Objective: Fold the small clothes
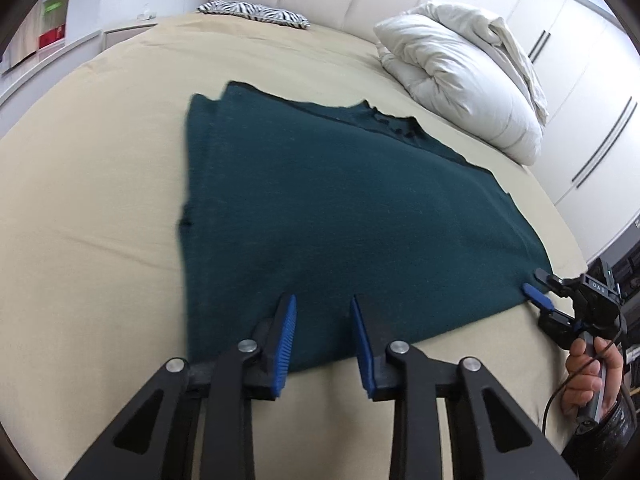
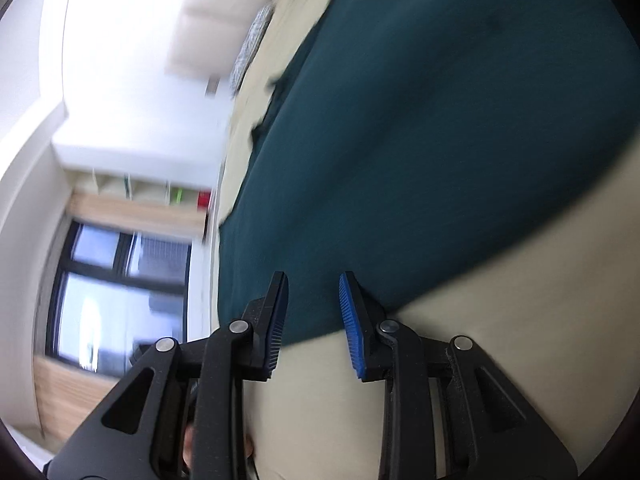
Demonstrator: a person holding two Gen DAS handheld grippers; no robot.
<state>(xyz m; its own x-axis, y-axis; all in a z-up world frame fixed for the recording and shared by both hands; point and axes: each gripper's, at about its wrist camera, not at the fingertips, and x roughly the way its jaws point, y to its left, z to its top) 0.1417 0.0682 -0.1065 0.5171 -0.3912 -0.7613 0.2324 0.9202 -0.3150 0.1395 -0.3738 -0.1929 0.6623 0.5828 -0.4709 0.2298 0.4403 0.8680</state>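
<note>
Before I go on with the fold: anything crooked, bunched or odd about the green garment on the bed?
Mostly fine. The green garment lies flat on the beige sheet. Its far edge is uneven: a layer shows offset at the far left corner, and the neckline area looks rumpled. Both the left gripper and the right gripper are open at the near edge.
</note>
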